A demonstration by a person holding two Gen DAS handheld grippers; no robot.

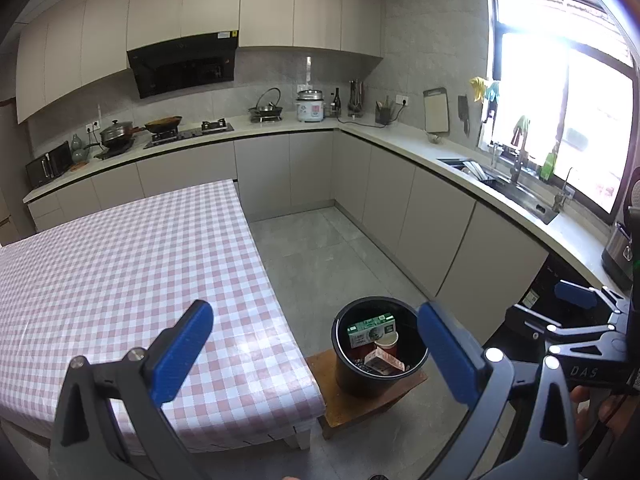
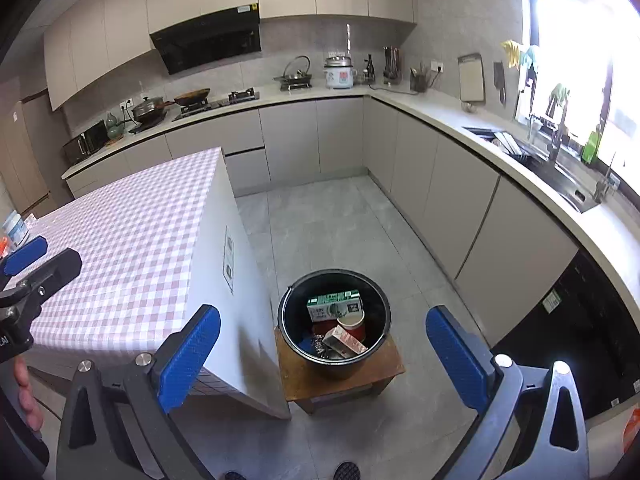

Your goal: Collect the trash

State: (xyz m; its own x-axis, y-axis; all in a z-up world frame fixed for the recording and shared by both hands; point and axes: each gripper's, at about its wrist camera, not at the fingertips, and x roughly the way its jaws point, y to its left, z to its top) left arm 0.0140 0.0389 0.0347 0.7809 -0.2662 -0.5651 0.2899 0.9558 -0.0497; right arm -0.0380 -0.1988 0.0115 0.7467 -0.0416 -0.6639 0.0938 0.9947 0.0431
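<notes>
A black trash bin stands on a low wooden stool beside the checked table. Inside it lie a green carton, a red paper cup and a small reddish carton. My left gripper is open and empty, held above the table's near corner and the bin. My right gripper is open and empty above the bin. Each gripper shows at the edge of the other's view: the right one, the left one.
An L-shaped kitchen counter with stove, pots, rice cooker and sink runs along the back and right walls. Grey tiled floor lies between table and cabinets. A white container stands at the table's left edge.
</notes>
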